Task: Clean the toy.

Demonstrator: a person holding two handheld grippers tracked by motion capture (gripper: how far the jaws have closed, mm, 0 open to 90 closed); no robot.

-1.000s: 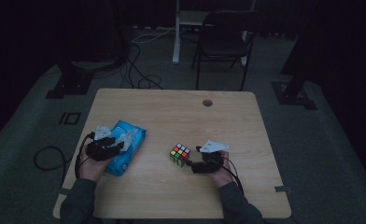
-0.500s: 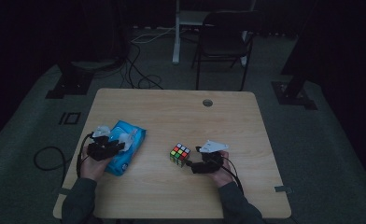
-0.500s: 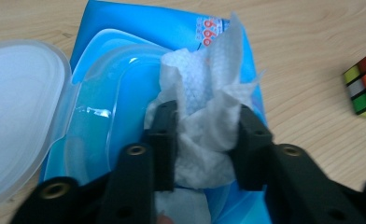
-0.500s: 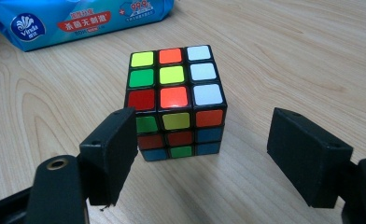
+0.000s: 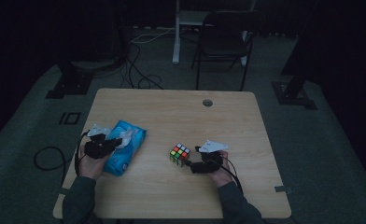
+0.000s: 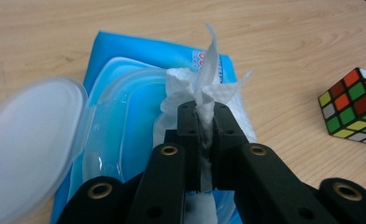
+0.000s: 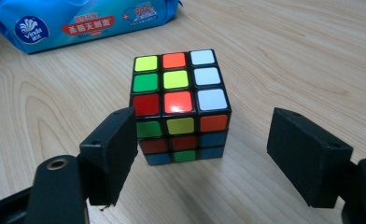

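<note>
A blue pack of wet wipes [image 5: 127, 148] lies at the table's left with its clear lid [image 6: 27, 135] flipped open. A white wipe [image 6: 209, 79] sticks up out of the opening. My left gripper [image 6: 204, 116] is shut on this wipe; its jaws have just been closing on it. A scrambled puzzle cube [image 5: 179, 154] sits near the table's middle. My right gripper [image 7: 202, 135] rests low just in front of the cube [image 7: 179, 93], open, with one jaw at each side of the cube's near face and a wide gap on the right.
The wooden table [image 5: 172, 112] has a round cable hole [image 5: 207, 102] near its far edge. A dark chair [image 5: 223, 42] stands beyond the table. Cables [image 5: 45, 158] trail over the floor at the left. The pack's printed end [image 7: 92, 21] lies behind the cube.
</note>
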